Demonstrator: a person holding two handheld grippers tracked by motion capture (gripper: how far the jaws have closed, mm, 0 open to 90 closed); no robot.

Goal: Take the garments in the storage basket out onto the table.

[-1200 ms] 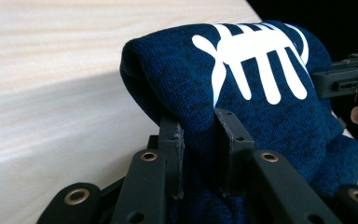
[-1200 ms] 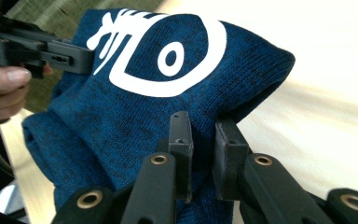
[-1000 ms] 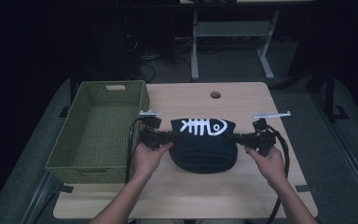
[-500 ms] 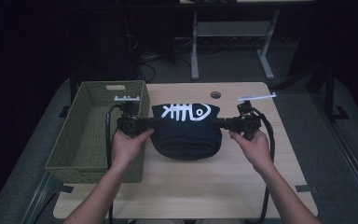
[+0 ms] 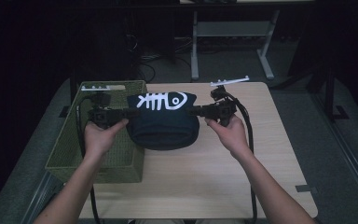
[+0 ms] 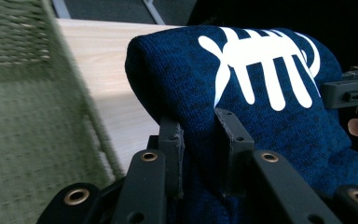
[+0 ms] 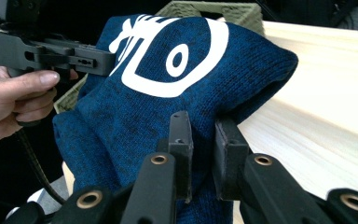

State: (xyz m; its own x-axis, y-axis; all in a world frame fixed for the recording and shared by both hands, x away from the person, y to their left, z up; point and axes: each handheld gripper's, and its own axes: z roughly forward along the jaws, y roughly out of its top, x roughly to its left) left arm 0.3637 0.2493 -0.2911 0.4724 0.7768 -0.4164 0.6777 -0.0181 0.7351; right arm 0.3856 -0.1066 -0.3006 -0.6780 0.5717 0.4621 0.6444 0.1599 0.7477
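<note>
Left hand-held gripper (image 5: 123,113) and right hand-held gripper (image 5: 196,111) each pinched a side of the folded navy knit garment (image 5: 164,122) with its white fishbone print, held up over the bench (image 5: 261,154), beside the green woven basket (image 5: 70,149). Both forearms stretched forward, hands level.

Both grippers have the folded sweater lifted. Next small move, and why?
Probably carry it further left, over the green basket. The left gripper and right gripper each pinch a side of the navy sweater, which hangs above the table just right of the basket's rim, not yet above the opening.
</note>
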